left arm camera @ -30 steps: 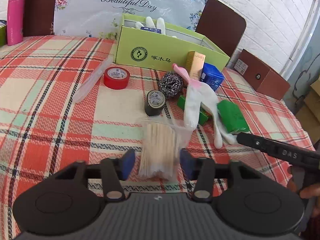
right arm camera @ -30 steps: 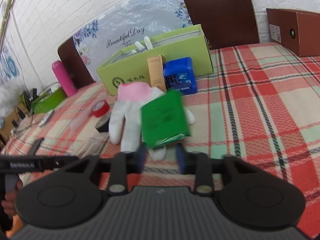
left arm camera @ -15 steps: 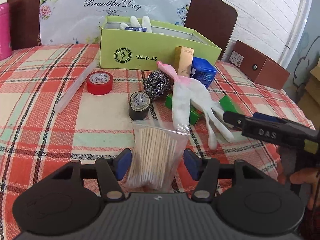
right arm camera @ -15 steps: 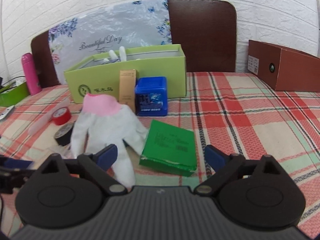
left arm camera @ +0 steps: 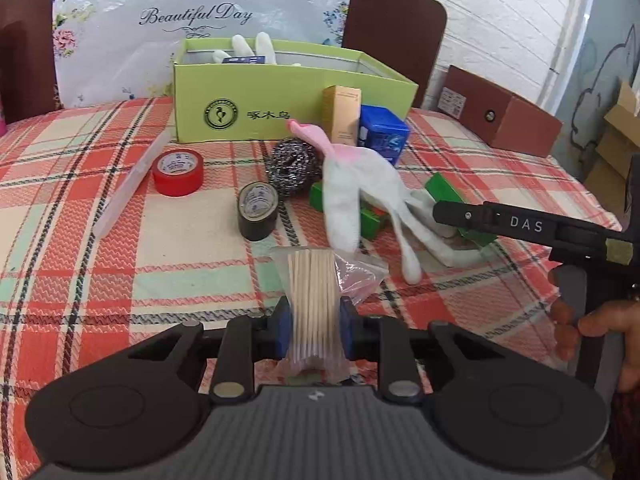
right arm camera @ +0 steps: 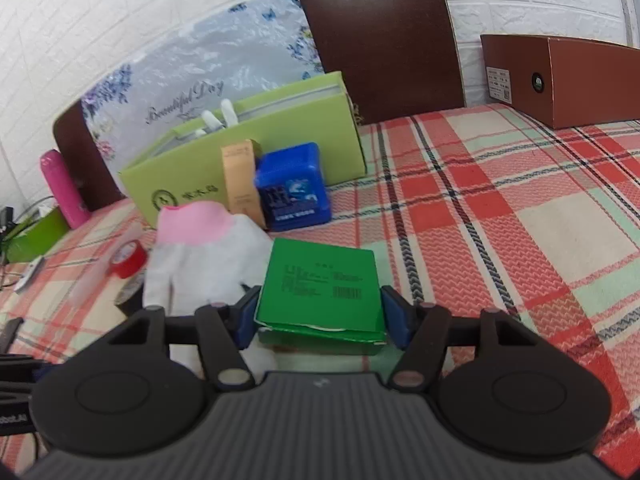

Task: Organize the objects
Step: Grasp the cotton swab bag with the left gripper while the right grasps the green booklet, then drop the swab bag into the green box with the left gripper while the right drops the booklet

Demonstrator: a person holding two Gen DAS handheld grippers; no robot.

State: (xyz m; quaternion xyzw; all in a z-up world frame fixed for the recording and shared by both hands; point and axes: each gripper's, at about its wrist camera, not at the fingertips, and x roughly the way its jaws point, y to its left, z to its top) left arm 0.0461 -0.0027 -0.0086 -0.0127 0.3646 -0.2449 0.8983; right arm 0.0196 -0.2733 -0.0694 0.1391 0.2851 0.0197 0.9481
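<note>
The left tool has just closed across the bag of sticks, whose long axis points toward the green storage box, while the right tool has just narrowed onto the green packet on the counter.

Brown chairs and a floral sheet behind the table.

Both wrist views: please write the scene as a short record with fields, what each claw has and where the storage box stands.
left claw: just closed on bag of wooden sticks
right claw: just closed around green box, pads at its sides
storage: open light green box, behind the clutter
still on cloth: white glove, red tape roll, black tape roll, steel scourer
</note>
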